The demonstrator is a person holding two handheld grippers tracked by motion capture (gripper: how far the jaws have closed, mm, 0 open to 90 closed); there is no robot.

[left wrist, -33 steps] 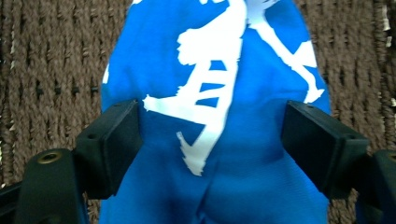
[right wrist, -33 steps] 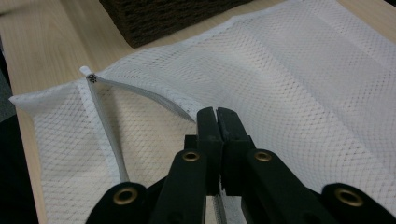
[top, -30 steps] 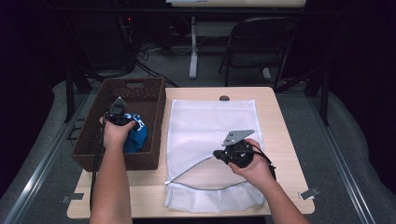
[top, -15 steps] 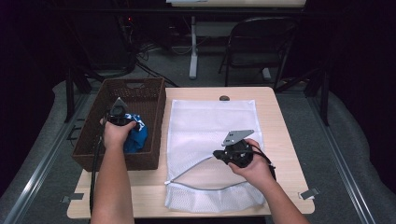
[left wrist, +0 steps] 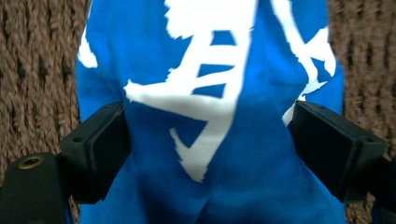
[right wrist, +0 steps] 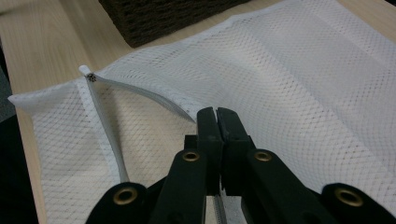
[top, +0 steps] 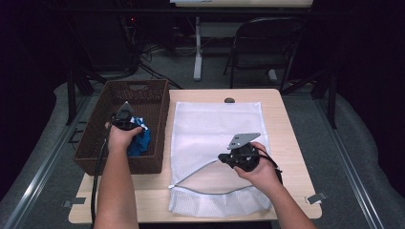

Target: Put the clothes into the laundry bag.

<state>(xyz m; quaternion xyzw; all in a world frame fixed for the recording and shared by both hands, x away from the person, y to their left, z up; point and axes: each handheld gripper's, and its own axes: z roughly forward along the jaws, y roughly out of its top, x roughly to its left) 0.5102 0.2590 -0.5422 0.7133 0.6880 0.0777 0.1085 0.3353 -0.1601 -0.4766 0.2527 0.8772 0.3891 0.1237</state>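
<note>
Blue cloth (left wrist: 210,154) with a white print is sitting bunched in the brown woven basket (top: 95,143), right between the fingers (left wrist: 100,149) of the left gripper (top: 125,117). They're spread wide on either side of it, not squeezing yet, so my guess is it's lined up for a grab. Over on the other side, the right gripper (right wrist: 217,126) has its fingers (right wrist: 208,135) pinched shut on the zipper edge of the white mesh bag (top: 215,129), probably to hold the mouth up so the cloth can go in. The bag lies flat on the table (top: 286,124), just beside the basket. The basket wall stands between cloth and bag, so the cloth would have to lift over that rim. There's plenty of open bag ahead of the right fingers.
</note>
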